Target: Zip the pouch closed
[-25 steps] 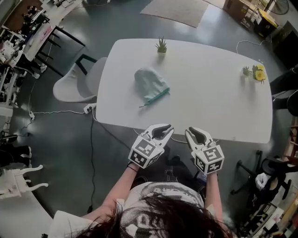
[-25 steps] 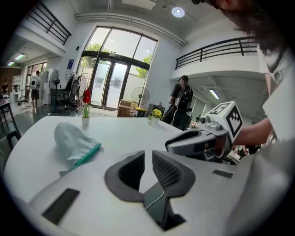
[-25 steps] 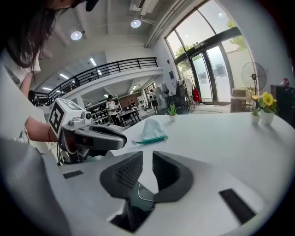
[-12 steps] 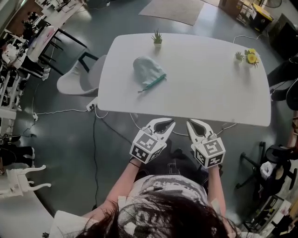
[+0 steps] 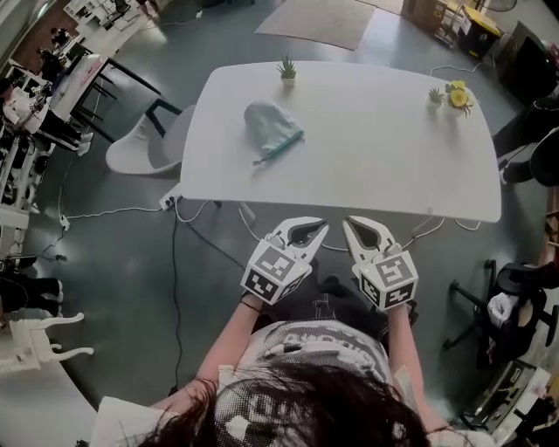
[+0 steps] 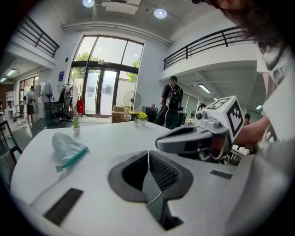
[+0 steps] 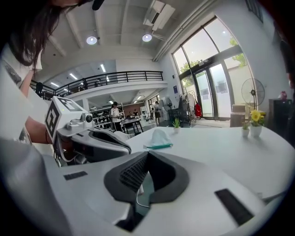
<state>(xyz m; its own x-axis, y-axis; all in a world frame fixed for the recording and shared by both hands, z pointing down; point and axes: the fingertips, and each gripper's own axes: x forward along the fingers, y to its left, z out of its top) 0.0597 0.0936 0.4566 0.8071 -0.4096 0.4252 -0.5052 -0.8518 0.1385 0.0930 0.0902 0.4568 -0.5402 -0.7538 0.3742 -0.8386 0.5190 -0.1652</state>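
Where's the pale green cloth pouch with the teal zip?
In the head view the pale green cloth pouch lies on the far left part of the white table, near the small green potted plant.

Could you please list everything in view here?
white oval table: one, white, centre.
pale green fabric pouch with teal zip: one, green, table's left part.
spiky green potted plant: one, green, table's far edge.
yellow-flowered potted plant: one, yellow, far right corner.
white chair: one, white, left of table.
beige rug: one, beige, floor beyond table.
left hand-held gripper: one, white, shut, empty, off the near edge.
right hand-held gripper: one, white, shut, empty, beside it.
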